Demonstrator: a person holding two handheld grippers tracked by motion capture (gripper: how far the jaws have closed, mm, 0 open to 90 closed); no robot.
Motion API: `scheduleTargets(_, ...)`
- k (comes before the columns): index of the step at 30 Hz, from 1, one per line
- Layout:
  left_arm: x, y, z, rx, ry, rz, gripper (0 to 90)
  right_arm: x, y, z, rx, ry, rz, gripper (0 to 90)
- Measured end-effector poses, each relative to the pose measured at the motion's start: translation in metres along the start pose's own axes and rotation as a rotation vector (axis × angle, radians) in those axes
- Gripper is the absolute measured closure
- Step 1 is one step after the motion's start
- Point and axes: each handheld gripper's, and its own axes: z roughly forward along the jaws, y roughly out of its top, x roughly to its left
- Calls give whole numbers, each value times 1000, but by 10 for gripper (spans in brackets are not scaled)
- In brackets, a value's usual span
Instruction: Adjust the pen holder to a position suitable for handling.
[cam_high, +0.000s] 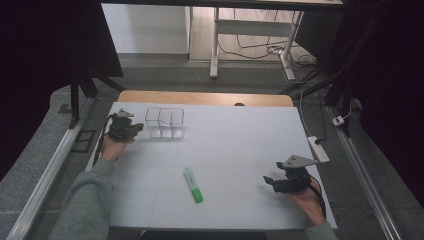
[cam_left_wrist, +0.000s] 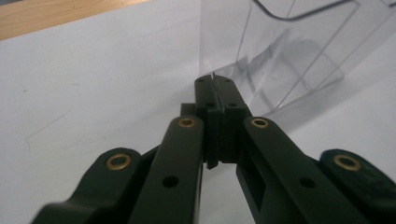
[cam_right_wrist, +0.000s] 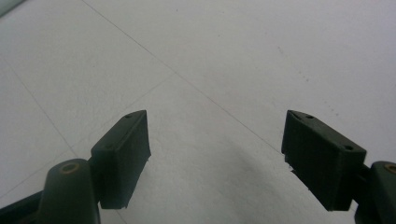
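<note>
Left tool (cam_high: 137, 127) pinches the clear organizer's (cam_high: 165, 121) wall; right tool (cam_high: 270, 182) rests wide open, empty, near the green marker (cam_high: 193, 185)

left hand-held gripper (cam_high: 136, 129): jaws pressed together, far-left | right hand-held gripper (cam_high: 270, 180): jaws spread wide, near-right
</note>
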Motion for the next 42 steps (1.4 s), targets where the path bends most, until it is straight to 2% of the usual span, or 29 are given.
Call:
scheduleTargets(4,3,4,5,4,-16,-12,890,-1,0,-1,-3,-2,4,236)
scheduleTargets(8,4,6,8,9,-6,-16,890,-1,-1,0,6,-4,0,236)
scheduleTargets(13,7,8,12,11,-18,-40,890,-1,-1,0,7,-9,1,236)
scheduleTargets(19,9,9,17,18,-32,-48,890,-1,-1,0,5,-10,1,236)
scheduleTargets(31,7,14,24,23,-34,-14,890,-2,-3,2,26,-24,4,236)
scheduleTargets(35,9,13,24,10,-52,-29,890,-2,-3,2,30,-17,1,235)
scheduleTargets(42,6,14,25,10,-61,-24,890,-1,-3,4,33,-12,-5,234)
